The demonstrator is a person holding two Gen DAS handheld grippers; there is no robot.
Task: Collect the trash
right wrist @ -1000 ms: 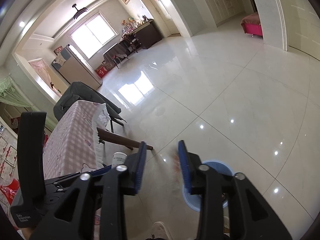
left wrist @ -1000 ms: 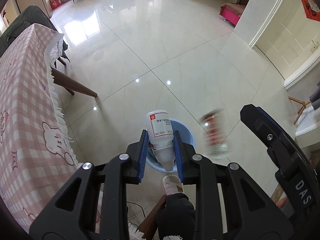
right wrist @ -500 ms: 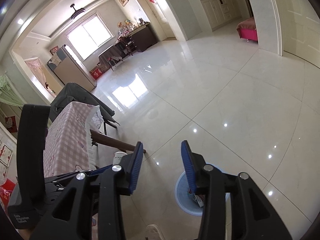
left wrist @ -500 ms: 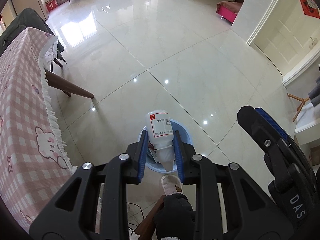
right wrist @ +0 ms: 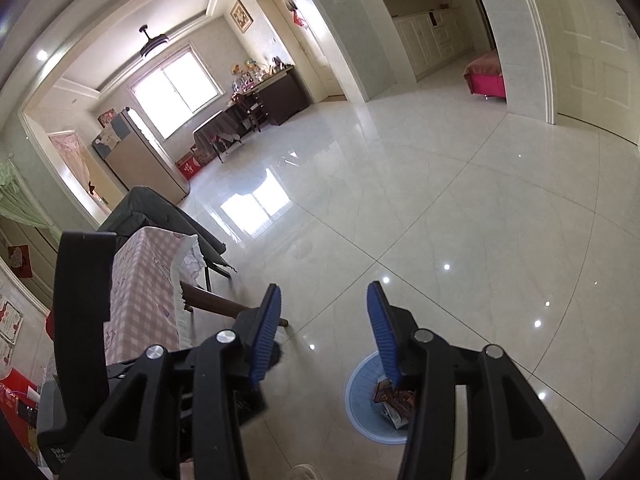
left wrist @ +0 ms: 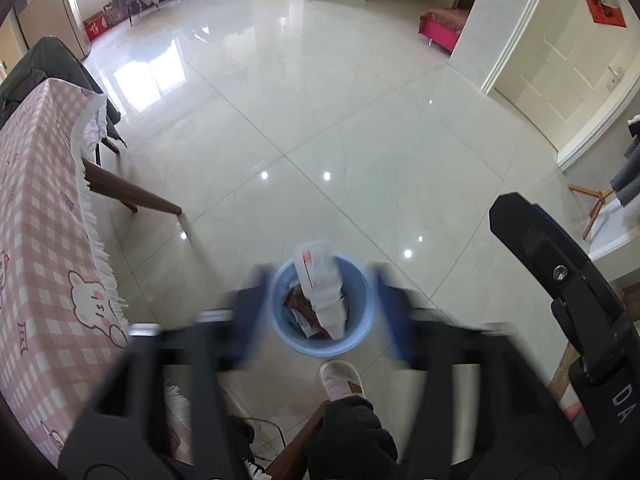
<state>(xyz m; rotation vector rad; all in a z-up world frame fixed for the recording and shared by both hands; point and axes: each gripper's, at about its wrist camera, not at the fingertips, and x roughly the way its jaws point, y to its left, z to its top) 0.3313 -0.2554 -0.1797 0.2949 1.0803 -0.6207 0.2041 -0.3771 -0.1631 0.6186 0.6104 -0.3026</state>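
A round blue trash bin [left wrist: 322, 307] stands on the tiled floor below both grippers. My left gripper [left wrist: 320, 312] is open wide, its blue pads blurred by motion, directly above the bin. A white bottle with a red-marked label [left wrist: 320, 280] is free of the jaws and drops neck-down into the bin, over red wrappers [left wrist: 298, 306]. My right gripper [right wrist: 322, 332] is open and empty, held above the floor left of the bin [right wrist: 366, 400], which holds red wrappers.
A table with a pink checked, fringed cloth [left wrist: 44, 240] stands at the left on wooden legs [left wrist: 136, 196]. A slippered foot [left wrist: 340, 378] is just in front of the bin. A dark chair [right wrist: 160, 216] sits beyond the table.
My left gripper has opened and let go of the white bottle, which falls into the blue bin. The right gripper has opened a little wider and stays empty.
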